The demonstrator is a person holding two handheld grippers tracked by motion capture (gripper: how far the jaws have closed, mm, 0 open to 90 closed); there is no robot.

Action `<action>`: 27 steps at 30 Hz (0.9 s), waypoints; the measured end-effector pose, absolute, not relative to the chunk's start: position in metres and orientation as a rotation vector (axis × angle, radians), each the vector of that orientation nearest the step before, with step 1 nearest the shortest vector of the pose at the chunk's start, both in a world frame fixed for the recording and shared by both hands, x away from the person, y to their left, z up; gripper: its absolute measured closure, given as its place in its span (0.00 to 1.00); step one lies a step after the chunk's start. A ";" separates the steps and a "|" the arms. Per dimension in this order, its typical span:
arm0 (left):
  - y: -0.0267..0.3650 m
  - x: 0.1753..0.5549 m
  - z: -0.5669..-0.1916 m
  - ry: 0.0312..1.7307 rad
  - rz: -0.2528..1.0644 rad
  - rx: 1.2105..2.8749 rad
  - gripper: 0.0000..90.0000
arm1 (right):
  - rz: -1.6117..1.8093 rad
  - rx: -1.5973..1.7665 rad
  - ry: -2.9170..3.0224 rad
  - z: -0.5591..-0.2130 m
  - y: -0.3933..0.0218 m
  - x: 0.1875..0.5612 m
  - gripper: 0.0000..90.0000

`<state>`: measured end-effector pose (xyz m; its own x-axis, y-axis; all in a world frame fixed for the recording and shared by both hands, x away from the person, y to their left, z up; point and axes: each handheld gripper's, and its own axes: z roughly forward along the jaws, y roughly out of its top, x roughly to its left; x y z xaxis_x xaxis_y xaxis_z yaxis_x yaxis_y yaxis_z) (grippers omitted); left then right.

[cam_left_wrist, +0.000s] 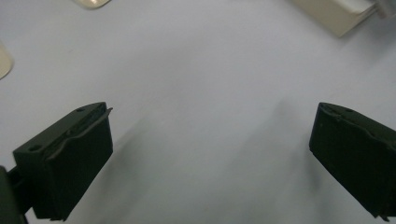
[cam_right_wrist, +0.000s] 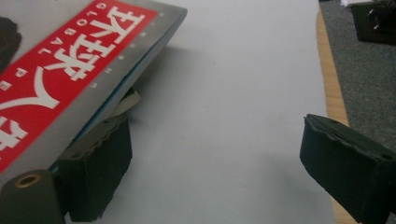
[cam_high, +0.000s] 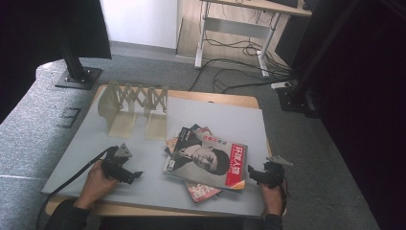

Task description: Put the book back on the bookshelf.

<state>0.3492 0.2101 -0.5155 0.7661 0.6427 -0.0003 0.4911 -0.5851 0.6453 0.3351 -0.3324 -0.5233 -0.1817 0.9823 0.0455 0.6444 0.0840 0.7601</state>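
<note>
High view: a person stands at the near edge of the table (cam_high: 143,189), a gripper in each hand. The table carries a grey mat, and a small stack of magazines (cam_high: 207,163) lies on it right of centre, fanned a little so the lower ones stick out at the near and far corners. The top magazine (cam_high: 210,159) has a grey cover with a portrait and a red strip with white characters along its right edge.

The right gripper (cam_high: 252,175) sits low just beside the near right corner of that stack, pointing left toward it. In the right gripper view its jaws stand wide apart, nothing pinched between them; the red-strip corner of the top magazine (cam_right_wrist: 70,70) overhangs the left jaw, and the edge of a lower magazine peeks out just under it. Whether that jaw actually touches the paper I cannot tell. The other jaw is well off to the side, over the mat near the table's wooden edge (cam_right_wrist: 332,88).

The left gripper (cam_high: 135,175) is over bare mat, left of the stack and apart from it. In the left gripper view its jaws are spread wide, with plain grey surface between them.

At the far left of the mat stands a pale expanding book rack (cam_high: 134,103), with upright panels and a criss-cross back, well apart from the magazines.
</note>
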 end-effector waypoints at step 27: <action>0.129 0.375 -0.475 0.601 0.209 2.300 0.05 | 1.056 1.446 2.003 -0.500 -0.296 0.329 0.10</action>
<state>0.3749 0.1286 -0.4754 0.8770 0.4798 -0.0266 0.3595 -0.6185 0.6987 0.3291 -0.2964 -0.4997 -0.3486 0.9343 0.0743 0.5892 0.1568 0.7926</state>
